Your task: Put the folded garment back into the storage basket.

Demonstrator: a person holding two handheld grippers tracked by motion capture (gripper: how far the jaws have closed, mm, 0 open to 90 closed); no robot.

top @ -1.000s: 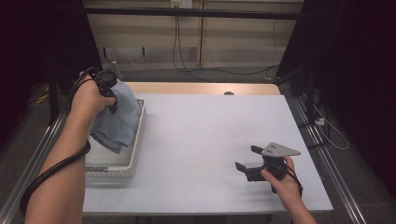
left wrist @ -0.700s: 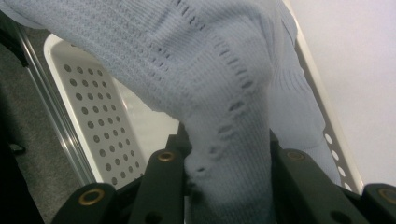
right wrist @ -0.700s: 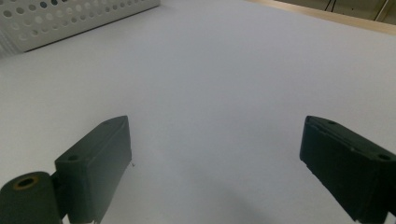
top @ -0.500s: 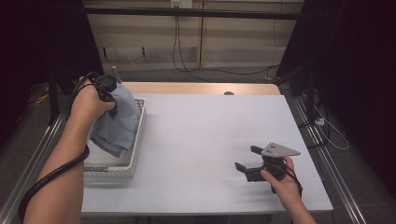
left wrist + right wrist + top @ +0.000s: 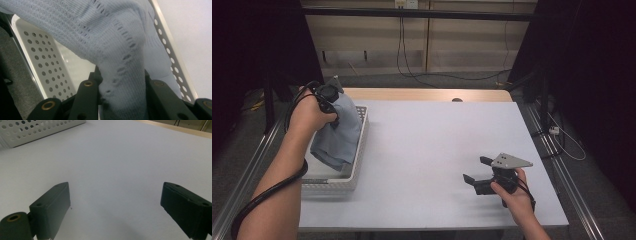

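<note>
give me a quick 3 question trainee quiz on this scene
1. True or false: the left tool is shut on the cloth.
2. Where does the cloth hang? A) over the basket B) over the middle of the table C) over the floor
3. Fill in: the right tool rests low over the table with its jaws ____ and nothing between them.

Key: 1 true, the knit cloth is pinched between its jaws. 2 A, it is lifted with its lower end hanging down into the white perforated basket at the table's left edge. 3 open.
</note>
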